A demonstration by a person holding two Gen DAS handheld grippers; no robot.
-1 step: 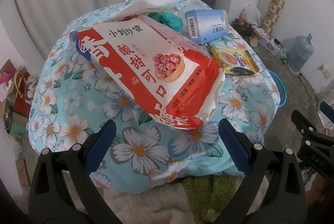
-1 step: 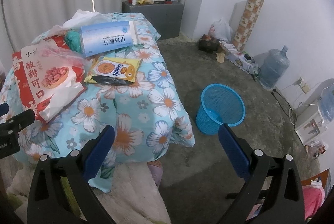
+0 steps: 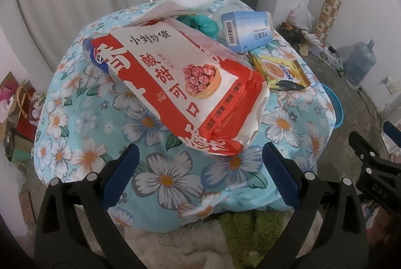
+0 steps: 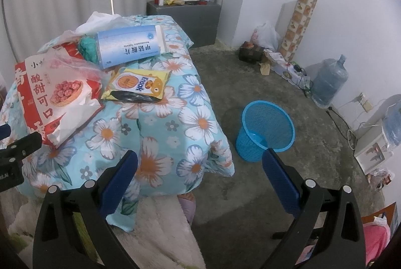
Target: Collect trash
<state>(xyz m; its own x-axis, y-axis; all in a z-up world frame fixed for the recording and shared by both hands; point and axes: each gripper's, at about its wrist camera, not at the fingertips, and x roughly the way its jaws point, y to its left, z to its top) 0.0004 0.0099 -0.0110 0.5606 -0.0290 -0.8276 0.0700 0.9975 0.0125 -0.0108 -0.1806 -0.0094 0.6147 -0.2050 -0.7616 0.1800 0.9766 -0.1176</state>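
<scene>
— Where are your grippers?

— Your left gripper (image 3: 198,168) gapes wide, holding nothing, level before the red-and-white snack bag (image 3: 175,83) on the floral tablecloth (image 3: 163,178). Your right gripper (image 4: 199,168) is likewise spread and holding nothing.

— What does only your right view show?

— The whole blue wastebasket (image 4: 265,129) on the floor, beside the table.

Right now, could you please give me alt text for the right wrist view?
Open right tongs hover over a floral table holding a red snack bag, yellow packet and blue box; a blue basket stands on the floor.
</scene>
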